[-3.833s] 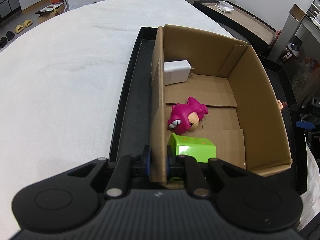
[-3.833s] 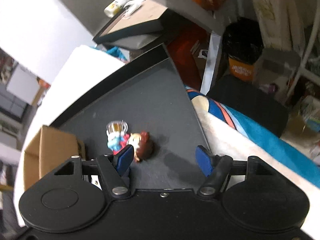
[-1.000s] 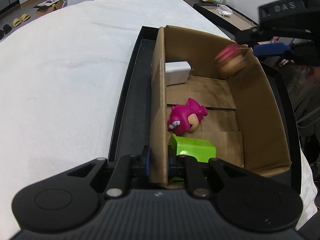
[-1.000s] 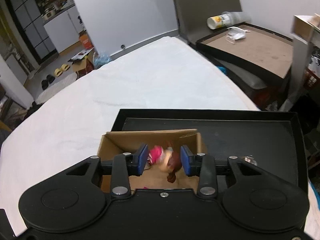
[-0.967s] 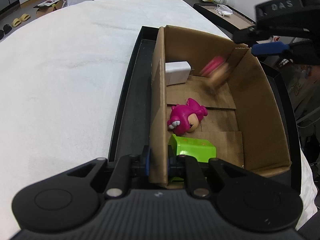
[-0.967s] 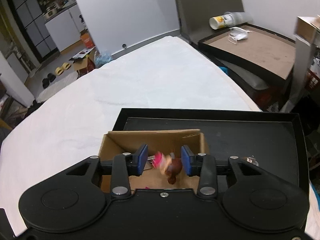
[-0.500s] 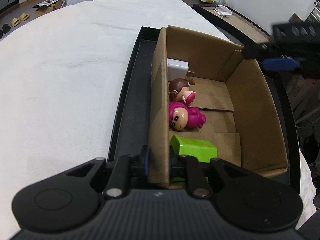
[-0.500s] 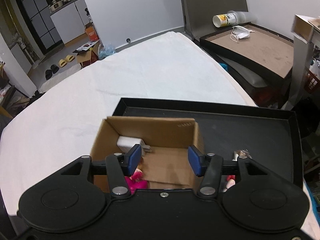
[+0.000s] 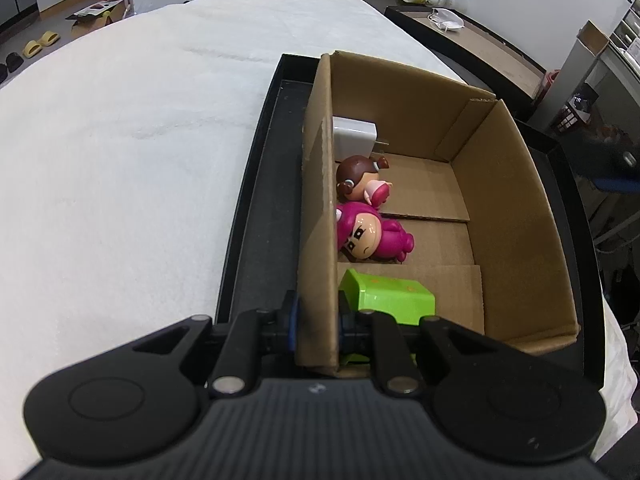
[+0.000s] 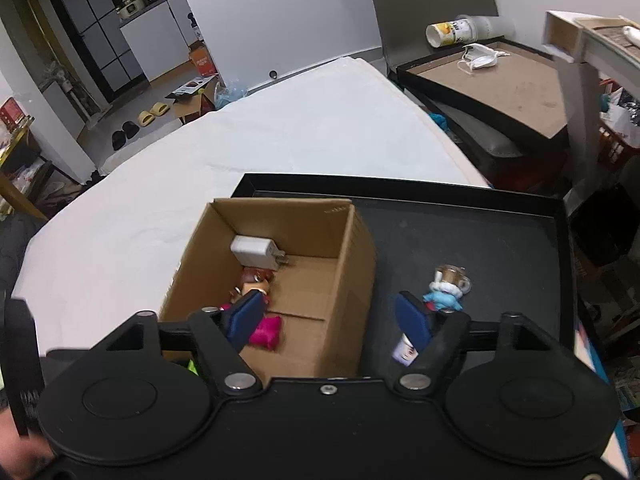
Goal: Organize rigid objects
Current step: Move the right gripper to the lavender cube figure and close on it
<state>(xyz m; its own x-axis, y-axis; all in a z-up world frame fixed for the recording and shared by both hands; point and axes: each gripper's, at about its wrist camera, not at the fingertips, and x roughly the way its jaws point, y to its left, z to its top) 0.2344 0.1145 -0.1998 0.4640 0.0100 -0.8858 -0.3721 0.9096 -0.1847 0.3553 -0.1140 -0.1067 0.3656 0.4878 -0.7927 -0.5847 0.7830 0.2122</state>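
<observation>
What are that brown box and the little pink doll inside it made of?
The brown box looks like corrugated cardboard: matte tan walls, folded flaps, raw cut edges. The pink doll seems to be moulded plastic or vinyl, judging by its smooth, slightly glossy surface with painted eyes; which of the two I cannot tell.

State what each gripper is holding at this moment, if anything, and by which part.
The left gripper is shut on the cardboard box, pinching its near side wall. The right gripper holds nothing; its jaws are opening, empty.
</observation>
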